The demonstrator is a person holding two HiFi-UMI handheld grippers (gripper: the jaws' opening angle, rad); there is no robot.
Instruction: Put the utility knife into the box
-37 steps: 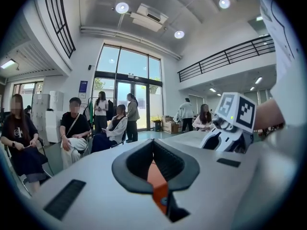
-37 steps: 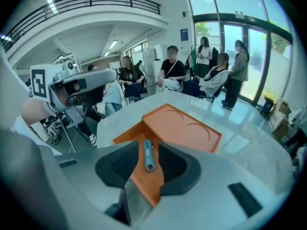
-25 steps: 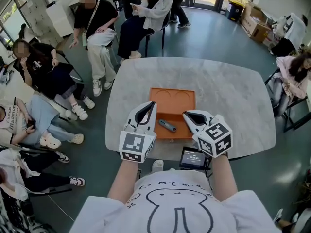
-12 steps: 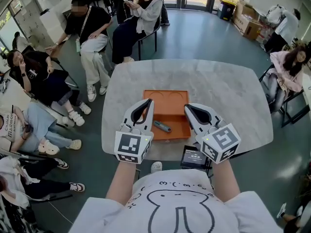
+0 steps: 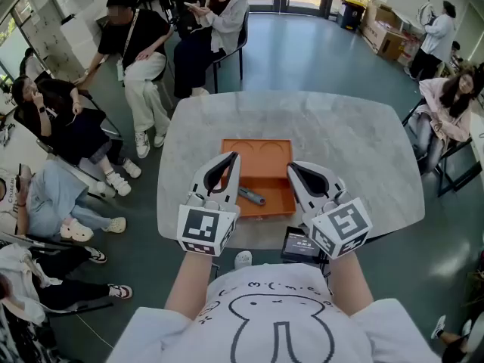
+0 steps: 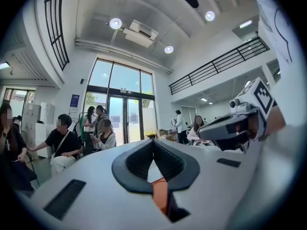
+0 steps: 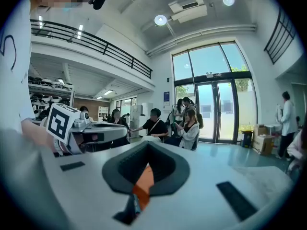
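The orange box (image 5: 258, 146) lies open on the marble table (image 5: 348, 142), its lid flat toward the far side. The dark grey utility knife (image 5: 252, 196) lies loose in the near half of the box. My left gripper (image 5: 235, 157) hovers over the box's left edge, shut and holding nothing. Over the box's right edge, my right gripper (image 5: 290, 166) is also shut and empty. In the left gripper view the jaws (image 6: 153, 141) meet at the tip, and a strip of the orange box (image 6: 160, 195) shows below them. The right gripper view shows the same strip of box (image 7: 143, 180).
A small black device with a screen (image 5: 301, 244) sits at the table's near edge under my right hand. Several people sit on chairs to the left and behind the table (image 5: 140, 44). Another person sits at the right (image 5: 452, 104). Cardboard boxes (image 5: 389, 32) stand at the back right.
Both grippers have risen a little toward the head camera and look larger. They stay shut. The knife lies unmoved in the box.
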